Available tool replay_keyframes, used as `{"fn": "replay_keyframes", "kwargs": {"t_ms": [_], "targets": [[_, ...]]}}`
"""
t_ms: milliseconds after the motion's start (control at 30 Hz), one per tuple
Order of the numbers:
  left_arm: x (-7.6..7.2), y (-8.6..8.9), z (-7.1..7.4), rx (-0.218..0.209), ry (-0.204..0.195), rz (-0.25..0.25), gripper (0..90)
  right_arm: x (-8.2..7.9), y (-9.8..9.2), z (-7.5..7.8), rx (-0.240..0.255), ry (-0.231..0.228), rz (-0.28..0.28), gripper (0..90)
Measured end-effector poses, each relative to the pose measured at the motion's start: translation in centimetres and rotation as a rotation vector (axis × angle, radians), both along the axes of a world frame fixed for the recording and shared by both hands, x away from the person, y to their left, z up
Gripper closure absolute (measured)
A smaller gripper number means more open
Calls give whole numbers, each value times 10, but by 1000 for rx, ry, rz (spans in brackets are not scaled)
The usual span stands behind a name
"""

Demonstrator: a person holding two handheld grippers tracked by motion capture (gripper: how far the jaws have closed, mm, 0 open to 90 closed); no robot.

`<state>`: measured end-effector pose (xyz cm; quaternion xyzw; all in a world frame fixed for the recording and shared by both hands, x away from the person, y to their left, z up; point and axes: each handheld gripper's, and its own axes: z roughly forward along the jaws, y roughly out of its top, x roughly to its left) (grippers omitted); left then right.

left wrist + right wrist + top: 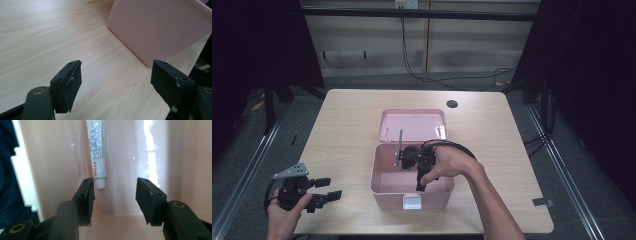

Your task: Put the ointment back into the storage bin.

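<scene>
Tube [97, 152] of white plastic lies on the floor of the pink box [384, 187], and in my right gripper view it runs down from the top edge of the frame, slightly left of centre, to a short white cap that ends just above and beside the tip of my left-hand jaw. Its body is slim and glossy, printed with pale blue figures near the top and a line of small red characters lower down; the print is too small for me to read. My right gripper [114, 195] hangs over it with jaws moderately apart, nothing between the pads, and the tube is free of them. In the high view that gripper [424, 167] sits at the centre of the frame, my right hand [449, 162] wrapped around it, reaching down into the box, whose lid [412, 125] stands open behind it on the light wooden table [342, 130]. A white latch [412, 202] shows on the box's front wall. My left gripper [324, 190] rests at the lower left of the high view, held in my left hand [287, 212], jaws wide apart and empty; its own view shows the table's grain and the box's pink wall [160, 27] at the upper right.
</scene>
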<state>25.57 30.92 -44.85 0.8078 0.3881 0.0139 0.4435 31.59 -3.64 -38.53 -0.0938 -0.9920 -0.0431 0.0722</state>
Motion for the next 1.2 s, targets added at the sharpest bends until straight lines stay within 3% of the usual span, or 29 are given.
{"fn": "replay_keyframes", "kwargs": {"t_ms": [567,733,1033,1200], "targets": [[0,0,0,3,-1,0,248,-5,-28,30,4,-47,-31,496],[0,1,0,2,-1,2,248,-8,-38,42,-17,-65,-47,499],[0,0,0,3,2,3,248,-12,-62,64,14,-107,-89,499],[0,1,0,6,2,6,248,-16,-76,66,21,-119,-116,496]]}}
